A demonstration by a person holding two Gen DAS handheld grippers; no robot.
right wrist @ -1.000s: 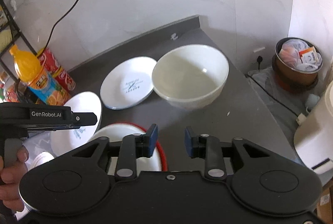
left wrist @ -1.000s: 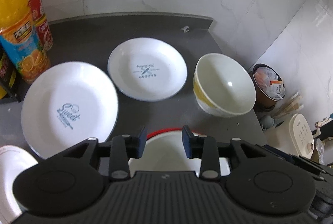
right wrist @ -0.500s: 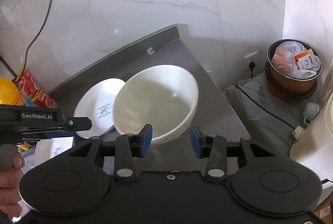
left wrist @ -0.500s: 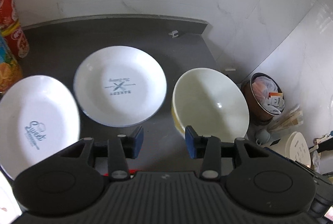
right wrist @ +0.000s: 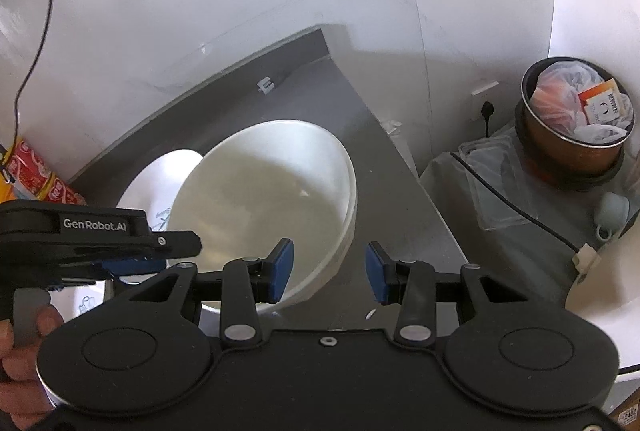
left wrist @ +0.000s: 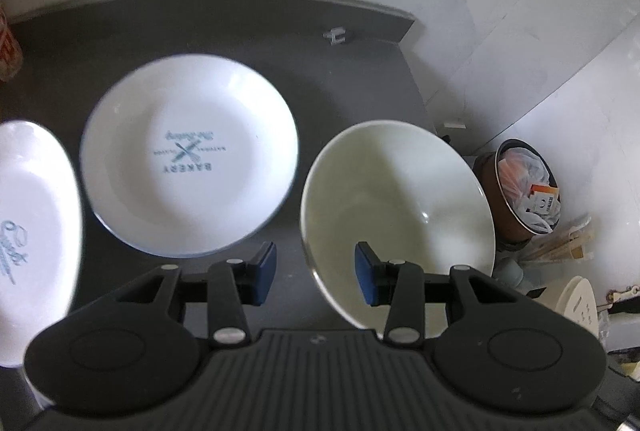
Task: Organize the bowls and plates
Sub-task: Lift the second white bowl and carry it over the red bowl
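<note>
A deep cream bowl (left wrist: pixel 400 207) (right wrist: pixel 268 215) stands on the dark grey counter (left wrist: pixel 344 79) near its right edge. My left gripper (left wrist: pixel 316 273) is open, and the bowl's near left rim lies between its fingers. My right gripper (right wrist: pixel 330 271) is open too, with the bowl's near right rim between its blue pads. A white plate printed "BAKERY" (left wrist: pixel 188 155) (right wrist: pixel 156 191) lies left of the bowl. Another white plate with blue script (left wrist: pixel 32 235) sits at the far left, partly cut off.
A brown bin (left wrist: pixel 524 191) (right wrist: pixel 576 139) full of rubbish stands on the floor beyond the counter's right edge. Red packets (right wrist: pixel 44 175) lean against the marble wall at the left. A hand (right wrist: pixel 20 347) holds the left gripper's handle. A white appliance (right wrist: pixel 604 271) stands at the right.
Both grippers have moved forward and right toward the cream bowl, whose rim now sits between each pair of fingers. The red-rimmed dish and the orange bottle have dropped out of view.
</note>
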